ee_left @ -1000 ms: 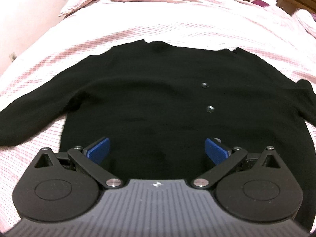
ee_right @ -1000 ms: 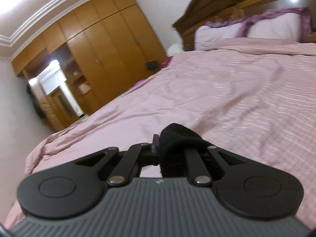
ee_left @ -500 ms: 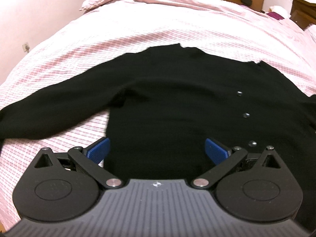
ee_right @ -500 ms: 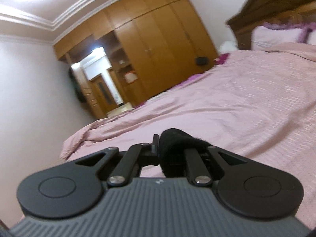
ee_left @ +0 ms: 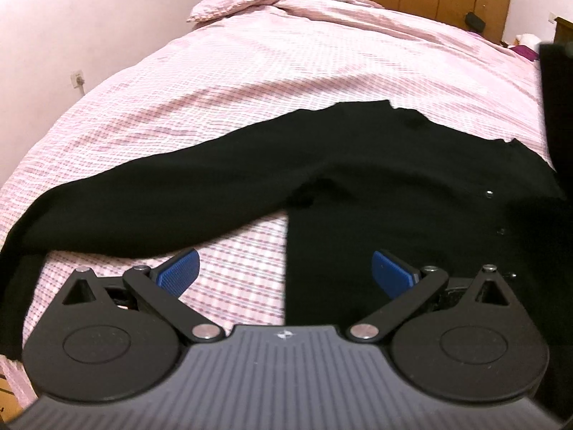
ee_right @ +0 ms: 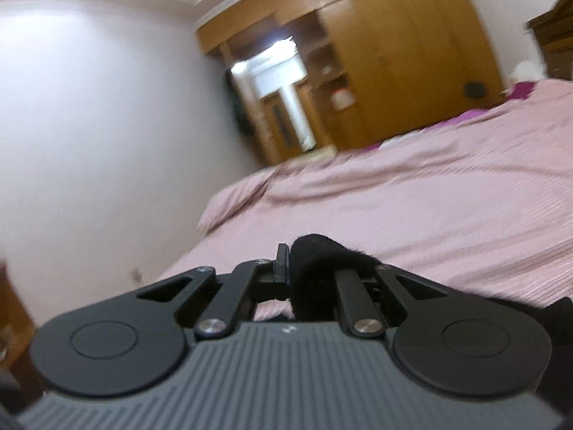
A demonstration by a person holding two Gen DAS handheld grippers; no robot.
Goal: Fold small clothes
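A black buttoned cardigan [ee_left: 376, 179] lies flat on the pink striped bed [ee_left: 286, 82], its left sleeve [ee_left: 143, 200] stretched out to the left. My left gripper [ee_left: 284, 272] is open and empty, just above the cardigan's lower left side edge. My right gripper [ee_right: 308, 265] is shut on a bunch of the black cardigan fabric [ee_right: 322, 258] and holds it up above the bed. A raised strip of the black fabric [ee_left: 558, 114] hangs at the right edge of the left wrist view.
A white wall [ee_left: 71, 18] with a socket [ee_left: 77, 79] runs along the bed's left side. Wooden wardrobes [ee_right: 394, 53] and an open doorway [ee_right: 283, 86] stand past the foot of the bed. A pink fold of bedding [ee_left: 250, 0] lies at the far end.
My left gripper has moved left along the cardigan's hem to its left side edge, still open. My right gripper has swung left and up with the fabric still clamped.
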